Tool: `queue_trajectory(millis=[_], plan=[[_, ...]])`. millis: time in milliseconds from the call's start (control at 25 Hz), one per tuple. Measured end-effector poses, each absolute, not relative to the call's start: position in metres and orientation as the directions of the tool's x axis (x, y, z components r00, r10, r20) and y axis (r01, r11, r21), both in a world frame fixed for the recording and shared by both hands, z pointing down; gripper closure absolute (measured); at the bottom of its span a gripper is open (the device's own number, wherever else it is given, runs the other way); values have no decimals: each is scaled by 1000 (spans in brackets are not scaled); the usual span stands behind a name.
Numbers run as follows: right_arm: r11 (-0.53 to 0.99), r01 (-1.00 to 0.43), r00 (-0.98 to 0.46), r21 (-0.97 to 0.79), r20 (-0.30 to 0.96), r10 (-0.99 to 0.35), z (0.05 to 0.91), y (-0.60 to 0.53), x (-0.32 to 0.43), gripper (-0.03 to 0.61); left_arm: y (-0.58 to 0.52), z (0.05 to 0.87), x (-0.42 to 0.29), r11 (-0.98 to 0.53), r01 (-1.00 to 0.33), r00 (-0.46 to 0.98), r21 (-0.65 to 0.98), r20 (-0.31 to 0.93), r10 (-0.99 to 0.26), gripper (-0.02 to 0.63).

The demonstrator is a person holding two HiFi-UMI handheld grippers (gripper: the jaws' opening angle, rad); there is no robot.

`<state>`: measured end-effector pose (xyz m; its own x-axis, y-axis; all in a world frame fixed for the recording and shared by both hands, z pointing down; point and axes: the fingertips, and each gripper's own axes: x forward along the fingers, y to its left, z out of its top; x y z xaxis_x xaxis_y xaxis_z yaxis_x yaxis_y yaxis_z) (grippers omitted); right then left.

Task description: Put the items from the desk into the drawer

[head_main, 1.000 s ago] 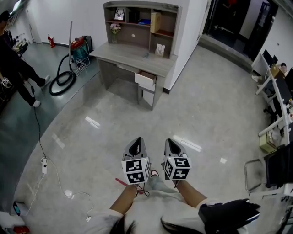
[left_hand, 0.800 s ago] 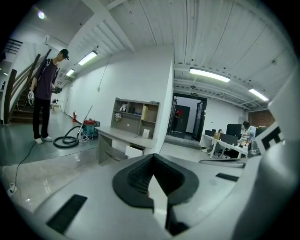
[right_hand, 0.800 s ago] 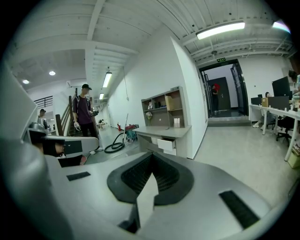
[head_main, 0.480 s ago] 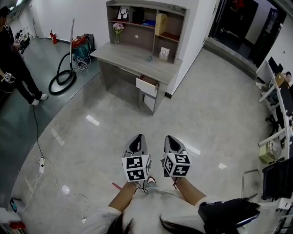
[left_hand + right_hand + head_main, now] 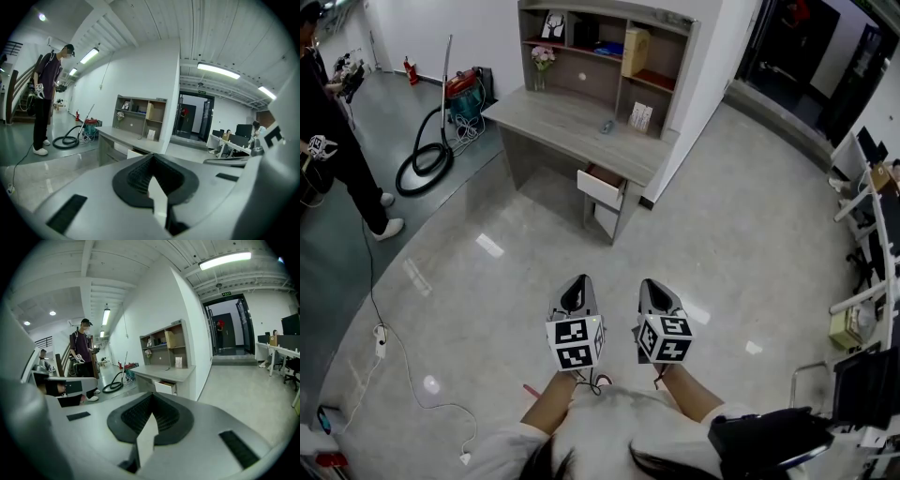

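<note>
Head view alone — drawer (image 5: 601, 186) interior visible.

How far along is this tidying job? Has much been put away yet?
Barely begun. Done: the drawer stands open. In hand: nothing; the left gripper and right gripper are shut and empty, well short of the desk. Left: a small item on it must go in the drawer.

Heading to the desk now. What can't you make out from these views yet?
- Drawer interior: head view, too distant, only a dark strip shows.
- Small item on the desk: too small to identify in any view.
- Hutch shelf contents: small and shadowed, head view.
</note>
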<state>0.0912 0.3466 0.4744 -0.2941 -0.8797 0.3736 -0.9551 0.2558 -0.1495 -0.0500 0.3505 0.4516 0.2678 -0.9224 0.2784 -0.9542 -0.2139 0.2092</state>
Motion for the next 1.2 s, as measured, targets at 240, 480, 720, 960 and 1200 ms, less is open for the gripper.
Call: queue_trajectory(millis=[240,480,720,960,1200], plan=[[244,-958,-284,-148,391,-876,482,315,113,580,318,460,-45,-181,-960,240,216,293,-925,615],[252,-954,-297,-161,397,-869,489,296,120,580,302,464,-38,-170,-963,229,207,305,-924,615],[232,-949,-304,-215,419,-856,503,289,120,580,298,472,-36,-174,-966,230,191,329,-916,615],[219,-953,-292,-211,433,-853,508,272,119,580,277,476,-35,-189,-962,248,198,341,-907,615],[196,-960,-264,-198,426,-865,502,235,115,580,233,471,-33,-229,-952,286,202,328,-900,615]])
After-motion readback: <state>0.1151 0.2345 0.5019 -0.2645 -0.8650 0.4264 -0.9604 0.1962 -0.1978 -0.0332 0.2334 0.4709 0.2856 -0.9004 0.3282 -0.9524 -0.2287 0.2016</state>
